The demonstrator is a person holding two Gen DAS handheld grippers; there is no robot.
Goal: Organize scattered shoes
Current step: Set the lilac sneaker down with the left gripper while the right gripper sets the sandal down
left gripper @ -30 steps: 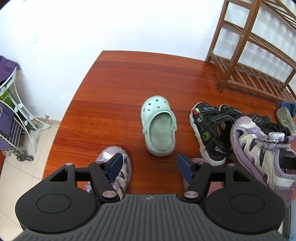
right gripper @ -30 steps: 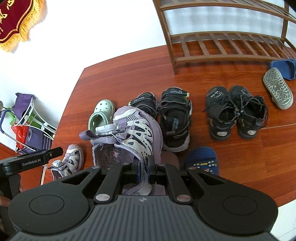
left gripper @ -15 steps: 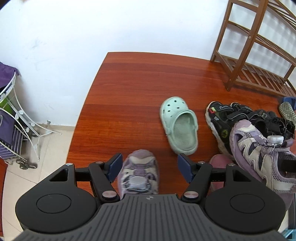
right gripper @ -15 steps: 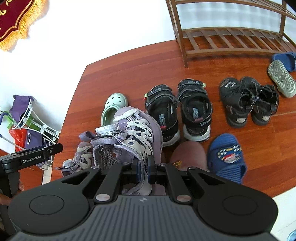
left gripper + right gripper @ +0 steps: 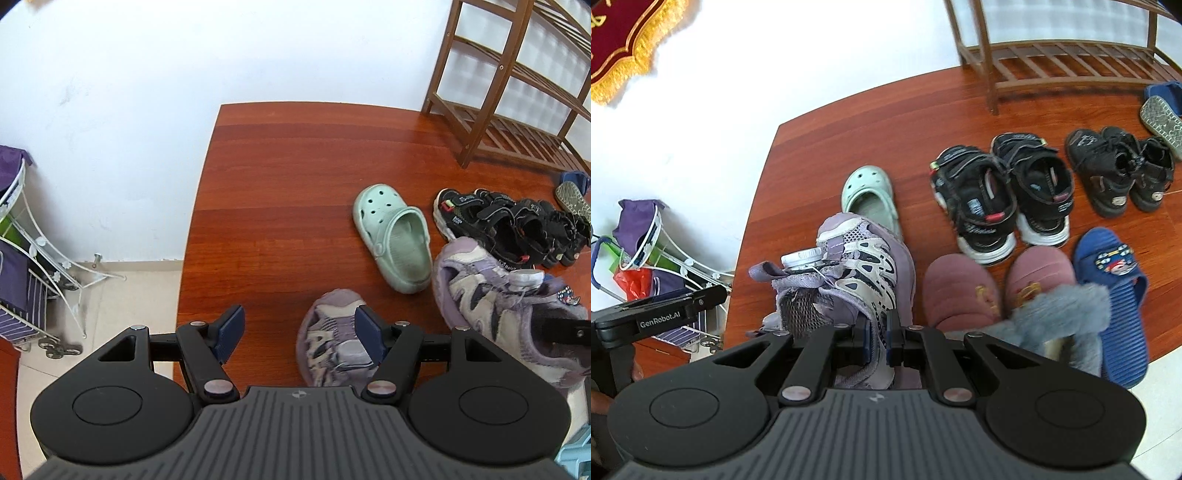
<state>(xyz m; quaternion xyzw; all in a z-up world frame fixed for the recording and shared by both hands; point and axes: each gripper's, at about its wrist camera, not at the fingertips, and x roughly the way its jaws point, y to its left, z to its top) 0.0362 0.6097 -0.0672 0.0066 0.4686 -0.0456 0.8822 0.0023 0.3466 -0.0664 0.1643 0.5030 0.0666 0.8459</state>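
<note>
While the right gripper [image 5: 877, 341] pinches the rear collar of a lilac sneaker [image 5: 864, 266] between nearly closed fingers, toe pointing away, the left gripper [image 5: 299, 332] hangs with fingers wide apart over the floor; its right finger [image 5: 369, 334] overlaps the matching lilac sneaker [image 5: 328, 332], which lies outside the gap; beyond the fingers sit a mint clog [image 5: 393, 240], then black sandals [image 5: 1001, 199], and farthest a wooden rack [image 5: 1063, 62].
</note>
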